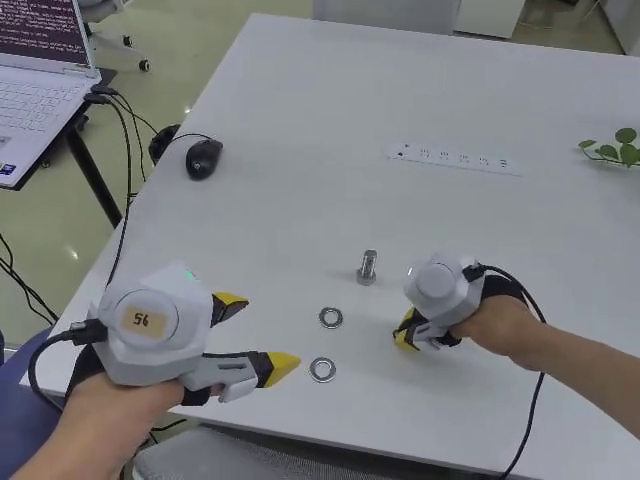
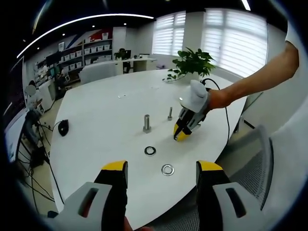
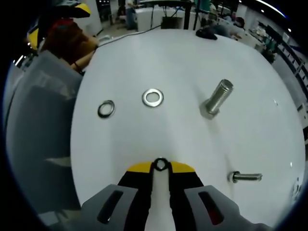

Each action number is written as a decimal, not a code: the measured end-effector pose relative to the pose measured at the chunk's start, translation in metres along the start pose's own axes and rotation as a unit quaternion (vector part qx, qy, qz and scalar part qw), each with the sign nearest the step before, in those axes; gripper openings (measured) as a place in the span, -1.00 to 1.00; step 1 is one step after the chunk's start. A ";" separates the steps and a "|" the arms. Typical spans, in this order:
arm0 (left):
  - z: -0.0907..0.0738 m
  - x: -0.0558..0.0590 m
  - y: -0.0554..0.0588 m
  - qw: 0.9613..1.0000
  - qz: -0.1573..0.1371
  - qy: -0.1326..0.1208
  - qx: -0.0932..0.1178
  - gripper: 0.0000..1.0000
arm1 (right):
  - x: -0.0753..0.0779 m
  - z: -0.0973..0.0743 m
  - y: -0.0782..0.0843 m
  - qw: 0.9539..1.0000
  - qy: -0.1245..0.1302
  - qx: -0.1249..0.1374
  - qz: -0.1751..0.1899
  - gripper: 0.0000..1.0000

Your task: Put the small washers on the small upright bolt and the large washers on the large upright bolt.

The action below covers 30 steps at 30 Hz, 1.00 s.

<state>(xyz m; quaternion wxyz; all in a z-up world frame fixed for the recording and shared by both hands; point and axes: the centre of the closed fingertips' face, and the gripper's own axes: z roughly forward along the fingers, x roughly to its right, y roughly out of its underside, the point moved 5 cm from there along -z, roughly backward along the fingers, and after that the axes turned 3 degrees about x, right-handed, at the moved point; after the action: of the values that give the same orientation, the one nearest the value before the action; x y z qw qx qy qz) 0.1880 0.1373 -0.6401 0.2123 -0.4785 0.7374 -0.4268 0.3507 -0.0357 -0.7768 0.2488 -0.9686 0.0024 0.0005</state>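
1. Our right gripper (image 3: pixel 160 169) is pinched almost closed on a small washer (image 3: pixel 156 163), which sits at the very tips of the yellow-capped jaws. The hand is pitched steeply down, with the tips low over the desk (image 1: pixel 300 120).
2. In the right gripper view, the small bolt (image 3: pixel 245 177) lies near the tips at about 3 o'clock. Its head is toward us and its shank runs out the same way. In the left gripper view it stands upright on the desk, so we take that slant to be the camera's tilt.
3. We judge that the washer must travel toward 3 o'clock and rise above the bolt's top. Its hole must be lined up with the vertical shank before we let go.
4. The large bolt (image 3: pixel 216 98) stands on its head farther out at 1 o'clock and is not this washer's post.
5. Two large washers lie flat at 12 o'clock (image 3: pixel 152 97) and 11 o'clock (image 3: pixel 106 109), apart from both bolts.
6. Our left gripper (image 1: pixel 255 333) is spread open and empty at the desk's near edge. It is the nearer hand to the large washers.
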 end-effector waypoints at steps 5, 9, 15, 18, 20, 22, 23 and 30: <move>0.001 0.000 0.000 1.000 0.000 0.002 -0.001 0.13 | 0.003 -0.005 0.001 1.000 0.005 0.009 0.013 -0.75; 0.002 -0.001 0.000 1.000 0.001 0.003 -0.001 0.13 | 0.004 -0.004 0.004 1.000 0.005 0.007 0.019 -0.75; 0.002 0.000 0.000 1.000 0.001 0.003 -0.001 0.13 | 0.003 -0.007 0.005 1.000 0.008 0.008 0.019 -0.75; 0.001 -0.001 0.000 1.000 0.000 0.001 0.000 0.13 | 0.007 -0.014 0.006 1.000 0.015 0.012 0.019 -0.75; 0.000 -0.001 0.000 1.000 -0.001 0.000 0.000 0.13 | 0.010 -0.019 0.008 0.999 0.022 0.013 0.019 -0.75; 0.000 -0.002 0.001 1.000 -0.002 0.000 0.000 0.13 | 0.016 -0.029 0.010 0.999 0.031 0.014 0.024 -0.75; 0.000 -0.002 0.001 1.000 -0.002 -0.001 0.000 0.13 | 0.020 -0.032 0.012 0.999 0.036 0.015 0.027 -0.75; 0.004 -0.001 -0.002 1.000 0.001 0.004 0.001 0.13 | 0.046 -0.066 0.020 0.997 0.067 0.018 0.044 -0.75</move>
<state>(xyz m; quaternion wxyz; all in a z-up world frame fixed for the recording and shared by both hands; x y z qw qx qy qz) 0.1926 0.1365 -0.6403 0.2102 -0.4757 0.7385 -0.4292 0.3968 -0.0850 -0.7288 0.2653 -0.9607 0.0616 -0.0536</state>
